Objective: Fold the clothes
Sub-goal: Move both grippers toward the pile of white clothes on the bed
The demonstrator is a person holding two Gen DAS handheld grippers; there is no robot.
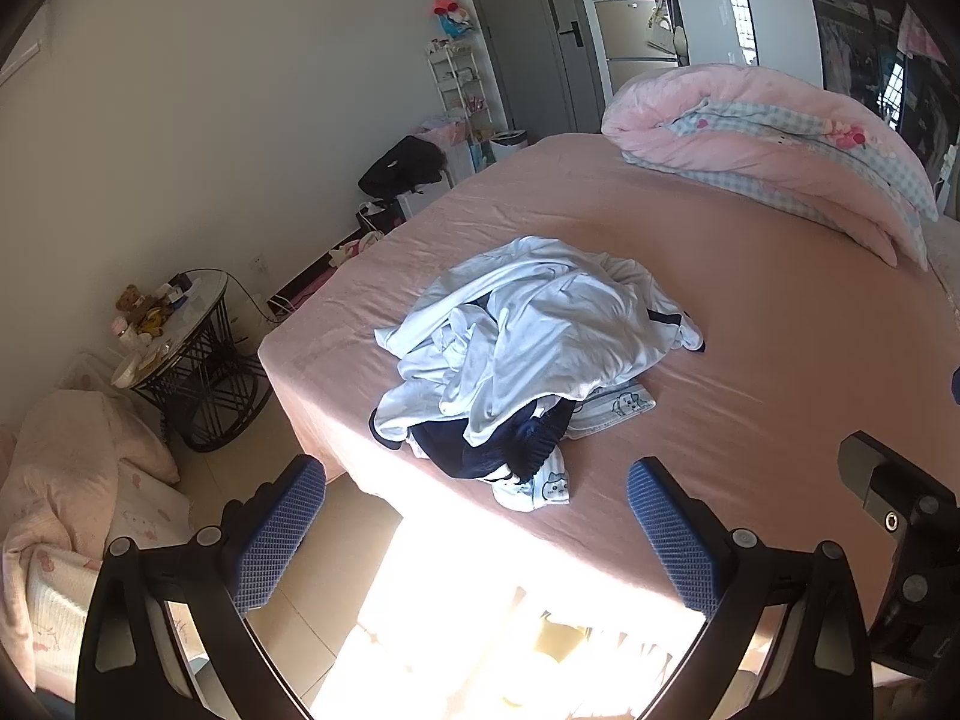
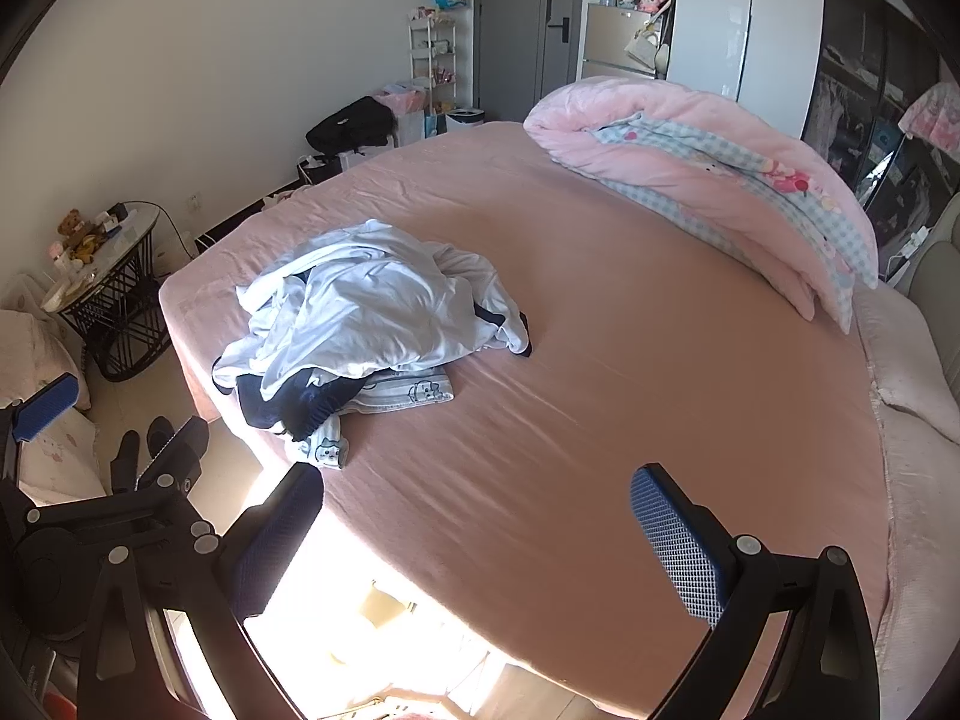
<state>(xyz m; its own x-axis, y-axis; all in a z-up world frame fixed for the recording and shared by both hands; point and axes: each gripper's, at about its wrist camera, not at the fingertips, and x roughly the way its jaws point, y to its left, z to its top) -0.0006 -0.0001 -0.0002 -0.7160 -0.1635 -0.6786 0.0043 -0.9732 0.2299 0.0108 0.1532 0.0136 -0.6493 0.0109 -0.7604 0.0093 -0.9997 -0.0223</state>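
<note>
On the pink bed sheet (image 2: pixel 600 360) a crumpled heap of pale blue and navy clothes (image 1: pixel 528 348) lies near the corner of the bed that is closest to the camera, not far from the edge. No garment in it is folded: the pale blue cotton pieces are thrown over each other with deep, soft creases, a dark navy ribbed piece (image 1: pixel 510 450) sticks out at the front, and a small light cloth printed with cartoon animals (image 2: pixel 408 393) lies flat under the heap. I see no folded stack anywhere on the bed, so, as I judge it, all the folding is left to do.

The left gripper (image 1: pixel 477 534) hovers above the near edge of the bed, in front of the heap, with its jaws spread wide and nothing between them. The right gripper (image 2: pixel 477 534) hangs over the bare sheet to the right of the heap, its jaws also spread and empty. The blue pads (image 2: pixel 678 546) have a rough, dotted rubber surface.

At the far side lies a thick pink quilt with a blue checked lining (image 2: pixel 720 180), rolled and fluffy. The sheet itself is smooth with small wrinkles.
</note>
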